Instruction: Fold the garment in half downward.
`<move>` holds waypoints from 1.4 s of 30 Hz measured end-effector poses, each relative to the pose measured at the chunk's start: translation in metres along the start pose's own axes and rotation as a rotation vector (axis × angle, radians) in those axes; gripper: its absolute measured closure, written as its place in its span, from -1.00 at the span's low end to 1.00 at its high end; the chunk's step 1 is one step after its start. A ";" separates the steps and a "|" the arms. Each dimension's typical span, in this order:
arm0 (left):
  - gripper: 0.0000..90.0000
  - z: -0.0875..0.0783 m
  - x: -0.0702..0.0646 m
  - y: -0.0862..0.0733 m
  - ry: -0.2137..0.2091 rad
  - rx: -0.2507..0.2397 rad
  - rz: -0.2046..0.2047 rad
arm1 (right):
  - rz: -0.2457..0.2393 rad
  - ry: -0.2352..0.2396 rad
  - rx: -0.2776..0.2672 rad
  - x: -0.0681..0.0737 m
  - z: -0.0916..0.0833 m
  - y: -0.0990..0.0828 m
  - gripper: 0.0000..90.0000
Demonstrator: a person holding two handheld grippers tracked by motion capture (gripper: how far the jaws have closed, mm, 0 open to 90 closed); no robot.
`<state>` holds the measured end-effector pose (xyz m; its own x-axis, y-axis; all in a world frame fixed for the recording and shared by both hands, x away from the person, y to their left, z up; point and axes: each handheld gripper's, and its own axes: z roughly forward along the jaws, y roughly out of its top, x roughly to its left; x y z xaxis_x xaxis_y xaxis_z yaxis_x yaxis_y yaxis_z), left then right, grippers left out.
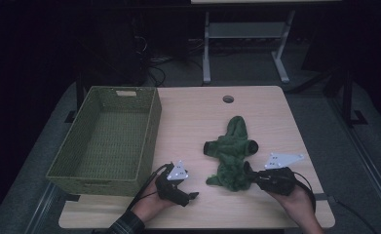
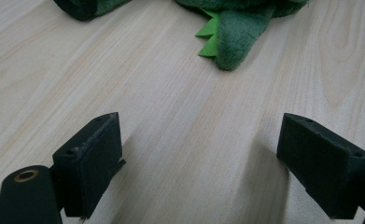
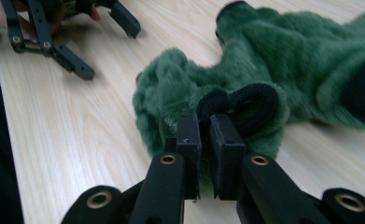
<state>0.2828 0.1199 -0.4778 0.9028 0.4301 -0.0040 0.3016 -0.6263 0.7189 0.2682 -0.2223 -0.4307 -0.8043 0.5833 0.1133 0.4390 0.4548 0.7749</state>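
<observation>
Jaws first: those of the right gripper [image 3: 204, 140] are pinched almost together on the black ribbed cuff [image 3: 245, 105] at the near edge of the green plush garment [image 1: 231, 153], while those of the left gripper [image 2: 199, 163] stand wide apart over bare wood with nothing between them.

By size, the pale wood-grain table [image 1: 271, 112] spans the middle of the high view, rectangular with rounded corners and a round cable hole near its far edge. On its left side sits a deep rectangular basket [image 1: 61, 168] of green woven wicker, with a handle slot in its far wall. The garment, fuzzy and rumpled, lies right of centre, with a bright green zigzag felt trim [image 2: 209, 39] showing along one limb in the left gripper view.
</observation>
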 end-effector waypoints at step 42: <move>-0.69 0.001 0.002 0.010 0.007 0.019 -0.008 | 0.004 -0.004 0.080 -0.012 0.044 0.004 0.77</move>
<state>0.2883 0.1135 -0.4714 0.8982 0.4395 -0.0042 0.3142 -0.6354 0.7054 0.2976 -0.1977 -0.4564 -0.8011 0.5877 0.1135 0.4727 0.5048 0.7223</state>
